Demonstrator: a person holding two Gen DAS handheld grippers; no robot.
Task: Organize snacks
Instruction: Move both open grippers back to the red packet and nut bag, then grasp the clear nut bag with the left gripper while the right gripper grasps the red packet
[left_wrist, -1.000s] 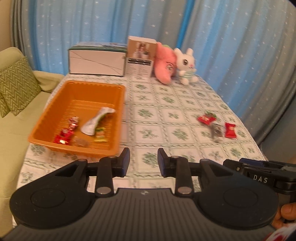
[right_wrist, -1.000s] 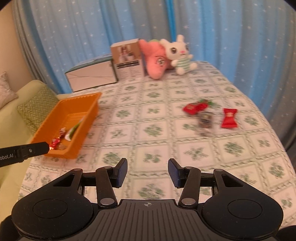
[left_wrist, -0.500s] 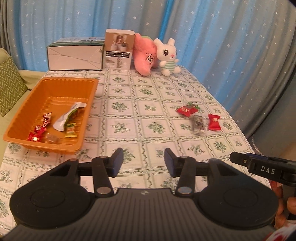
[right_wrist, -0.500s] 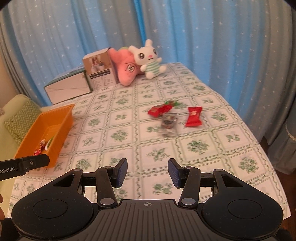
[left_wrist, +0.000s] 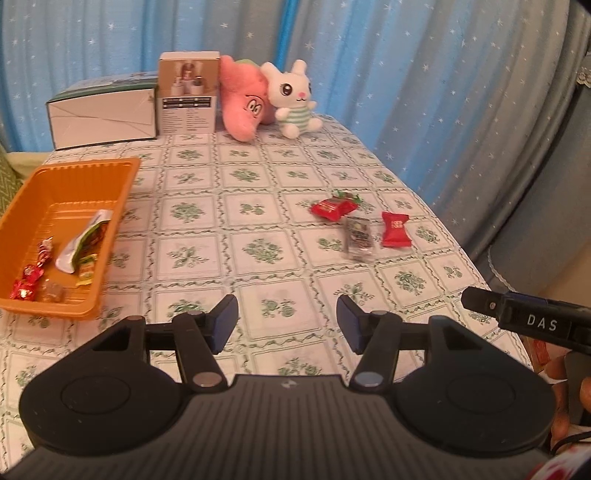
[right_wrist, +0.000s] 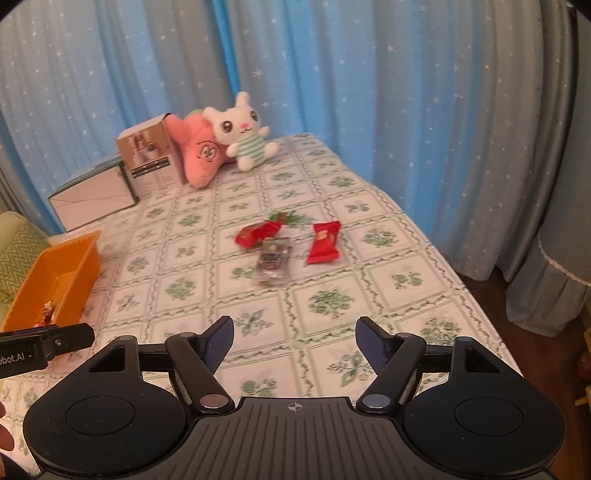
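Note:
An orange basket (left_wrist: 122, 195) stands at the table's left and holds several wrapped snacks, among them a long white and green packet (left_wrist: 83, 242). It also shows in the right wrist view (right_wrist: 79, 254). Three loose snacks lie right of centre: a red packet (left_wrist: 330, 208) (right_wrist: 256, 233), a clear wrapped snack (left_wrist: 357, 238) (right_wrist: 272, 260) and a red candy (left_wrist: 395, 229) (right_wrist: 324, 242). My left gripper (left_wrist: 287, 325) is open and empty, above the near table. My right gripper (right_wrist: 294, 345) is open and empty, short of the loose snacks.
At the table's far end stand a white box (left_wrist: 103, 114), a brown carton (left_wrist: 187, 98), a pink plush (left_wrist: 245, 99) and a white bunny plush (left_wrist: 293, 99). Blue curtains hang behind. A green sofa (right_wrist: 18, 243) is to the left. The table's right edge drops off.
Both grippers have swung right and opened wider. The loose snacks sit nearer the centre of both views; the basket has slid toward the left edge.

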